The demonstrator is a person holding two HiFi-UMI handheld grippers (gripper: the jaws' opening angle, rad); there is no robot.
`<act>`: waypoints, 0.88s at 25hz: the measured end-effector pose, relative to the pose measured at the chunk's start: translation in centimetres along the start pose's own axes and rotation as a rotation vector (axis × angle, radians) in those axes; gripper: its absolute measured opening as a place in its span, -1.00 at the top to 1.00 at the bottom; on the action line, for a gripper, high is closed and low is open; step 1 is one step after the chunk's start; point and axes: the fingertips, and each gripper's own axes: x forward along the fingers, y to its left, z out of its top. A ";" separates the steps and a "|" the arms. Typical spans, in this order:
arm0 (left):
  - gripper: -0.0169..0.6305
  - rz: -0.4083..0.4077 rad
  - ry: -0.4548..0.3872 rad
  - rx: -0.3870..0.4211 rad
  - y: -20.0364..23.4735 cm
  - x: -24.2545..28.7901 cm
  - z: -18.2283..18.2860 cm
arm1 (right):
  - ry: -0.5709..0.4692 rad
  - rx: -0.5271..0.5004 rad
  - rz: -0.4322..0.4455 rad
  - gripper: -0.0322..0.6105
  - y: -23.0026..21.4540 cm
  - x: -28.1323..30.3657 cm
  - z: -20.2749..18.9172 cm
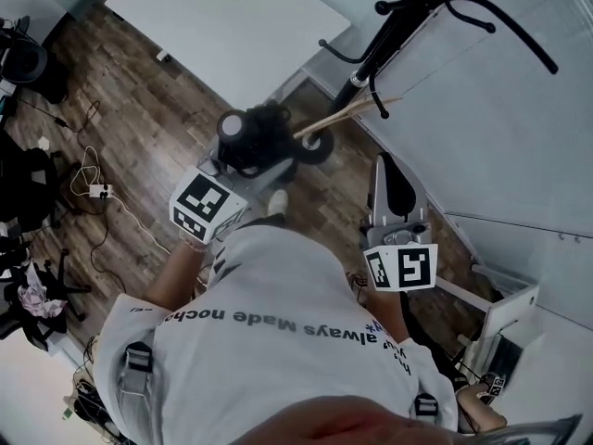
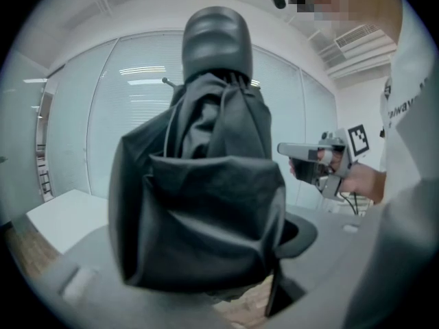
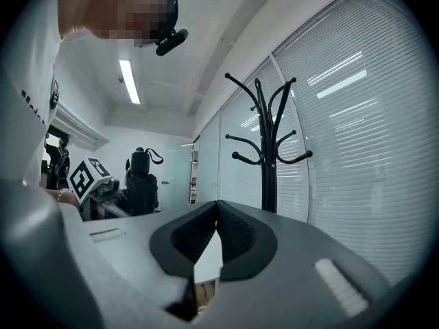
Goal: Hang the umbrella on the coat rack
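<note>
A folded black umbrella (image 1: 262, 135) sits between the jaws of my left gripper (image 1: 252, 154), which is shut on its bundled fabric. In the left gripper view the umbrella (image 2: 206, 204) fills the middle, its rounded handle (image 2: 217, 41) pointing up. The black coat rack (image 1: 375, 54) stands ahead to the right against the glass wall, and in the right gripper view the coat rack (image 3: 268, 156) shows its curved hooks bare. My right gripper (image 3: 215, 210) is level and shut with nothing in it. In the head view the right gripper (image 1: 387, 163) is below the rack's pole.
A white table (image 1: 222, 17) stands ahead on the wood floor. A light wooden rod (image 1: 345, 114) slants near the rack's foot. Cables and a power strip (image 1: 97, 190) lie at the left. Blinds behind glass (image 3: 363, 136) line the right side.
</note>
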 end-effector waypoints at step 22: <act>0.05 -0.111 0.050 0.040 4.1 7.9 2.2 | -0.138 0.134 0.264 0.57 -0.1 10.5 6.1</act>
